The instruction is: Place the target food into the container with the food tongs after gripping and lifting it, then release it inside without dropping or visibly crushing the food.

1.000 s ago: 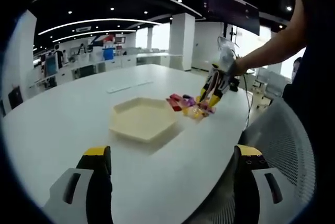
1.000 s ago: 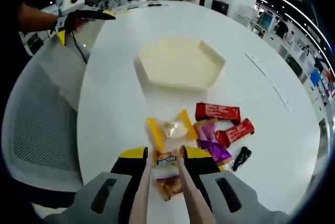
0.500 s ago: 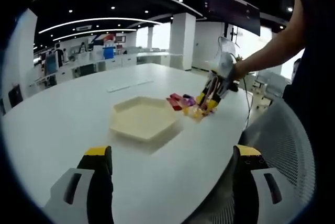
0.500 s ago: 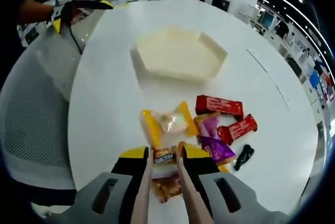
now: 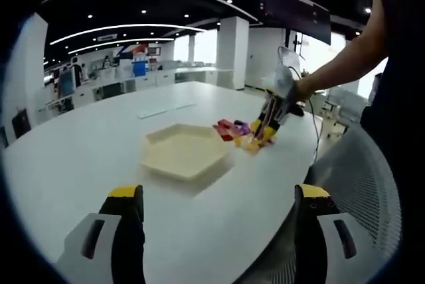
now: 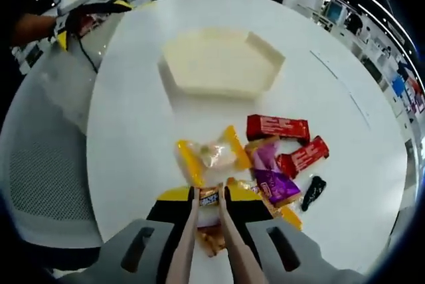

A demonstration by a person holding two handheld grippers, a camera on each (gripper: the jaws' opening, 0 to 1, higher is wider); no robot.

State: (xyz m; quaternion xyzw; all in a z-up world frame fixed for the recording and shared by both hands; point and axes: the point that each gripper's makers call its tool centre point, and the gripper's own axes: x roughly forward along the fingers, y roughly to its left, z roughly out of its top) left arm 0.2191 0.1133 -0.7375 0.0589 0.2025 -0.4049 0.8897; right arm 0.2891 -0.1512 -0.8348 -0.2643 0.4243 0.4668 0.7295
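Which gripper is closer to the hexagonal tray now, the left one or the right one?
Hard to tell. The left gripper, open, faces the hexagonal tray across bare table; the right gripper, beyond the snack pile, grips a snack packet with tongs.

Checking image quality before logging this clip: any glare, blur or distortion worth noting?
Left gripper view: heavy fisheye bowing of the white table, ceiling lights and windows glaring, snack pile small. Right gripper view: evenly lit, hexagonal tray and wrappers sharp, tongs slightly soft.

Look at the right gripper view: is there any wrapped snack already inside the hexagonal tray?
No, the hexagonal tray holds nothing, and the wrapped snacks lie on the white table beside it.
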